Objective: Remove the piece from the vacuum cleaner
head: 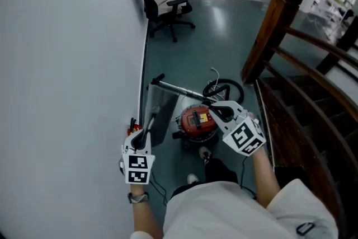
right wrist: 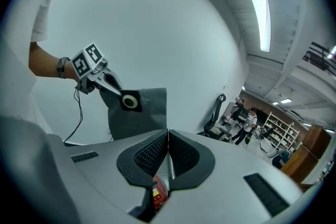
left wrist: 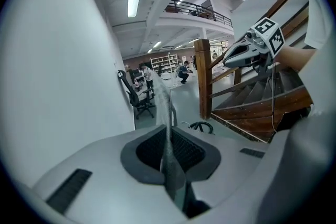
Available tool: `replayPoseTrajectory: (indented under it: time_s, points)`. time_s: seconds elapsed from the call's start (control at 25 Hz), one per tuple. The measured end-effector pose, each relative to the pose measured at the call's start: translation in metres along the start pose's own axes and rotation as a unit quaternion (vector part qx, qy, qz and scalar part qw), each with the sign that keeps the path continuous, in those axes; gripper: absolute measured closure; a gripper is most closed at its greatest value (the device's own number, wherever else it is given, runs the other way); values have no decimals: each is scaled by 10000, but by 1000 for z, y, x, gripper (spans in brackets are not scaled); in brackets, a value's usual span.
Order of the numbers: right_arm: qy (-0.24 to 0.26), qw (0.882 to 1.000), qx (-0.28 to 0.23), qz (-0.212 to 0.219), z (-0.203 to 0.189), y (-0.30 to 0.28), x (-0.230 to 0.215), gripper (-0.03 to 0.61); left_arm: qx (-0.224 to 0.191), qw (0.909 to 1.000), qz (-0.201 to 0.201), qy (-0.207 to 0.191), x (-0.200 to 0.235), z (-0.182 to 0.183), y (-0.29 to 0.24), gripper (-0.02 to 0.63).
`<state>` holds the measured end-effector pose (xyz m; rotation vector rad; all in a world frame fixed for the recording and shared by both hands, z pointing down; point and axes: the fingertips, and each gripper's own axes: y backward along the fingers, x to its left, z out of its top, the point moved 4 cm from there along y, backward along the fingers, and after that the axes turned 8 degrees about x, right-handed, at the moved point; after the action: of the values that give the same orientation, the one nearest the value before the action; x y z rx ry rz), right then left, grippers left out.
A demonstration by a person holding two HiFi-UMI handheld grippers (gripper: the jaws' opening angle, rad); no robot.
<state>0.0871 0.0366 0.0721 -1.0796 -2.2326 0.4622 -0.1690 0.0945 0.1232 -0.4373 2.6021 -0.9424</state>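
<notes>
- Gripped in the left tongs point(left wrist: 169, 157): a grey dust bag point(right wrist: 140, 119), taken here as the piece named in the task. Seen edge-on as a thin sheet pinched between the pads in the left gripper view.
- Position of the dust bag: hanging in the air close to the white wall point(head: 67, 64), clear of the red vacuum cleaner point(head: 196, 120) and well above the floor point(head: 224, 25). Judged already out of the machine.
- Right tongs point(right wrist: 168, 150): closed pad to pad, nothing pinched between them. Only a sliver of the vacuum cleaner visible below, through the gap.
- Probable handling: light and limp. Soft cloth body with no stiffness of its own, likely to swing and fold over when carried.
- Stiffest part: the black collar point(right wrist: 129, 101) with its pale ring, at the top corner of the dust bag. Flat and card-like by the look of it, hence the best place for a hold.
- Present hold: at that collar or just beside it. Exact contact hard to tell.
- Neither fragile nor slippery, judging by the cloth surface. Chief risk probably dust escaping through the ring if tipped, so better carried with the collar uppermost.
- Spare top edge opposite the collar: a possible second hold for the right tongs.
</notes>
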Motion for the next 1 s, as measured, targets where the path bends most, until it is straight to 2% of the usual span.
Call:
replayPoseTrajectory:
  time_s: [0.2,0.52,0.76,1.0]
  points:
    - [89,9996,-110,-235,16,29,-7,548,-364,9991,113,-209,3,35,24,584]
    - [297,9979,-211,-535,35,75,-15,548,-753,9945,247,-680,1,70,61,584]
    - [483,9951,-394,-772,59,94,-17,549,-1039,9900,237,-921,-2,88,85,584]
    - [565,9944,-411,-795,70,100,-15,549,-1265,9854,234,-1115,-8,100,103,584]
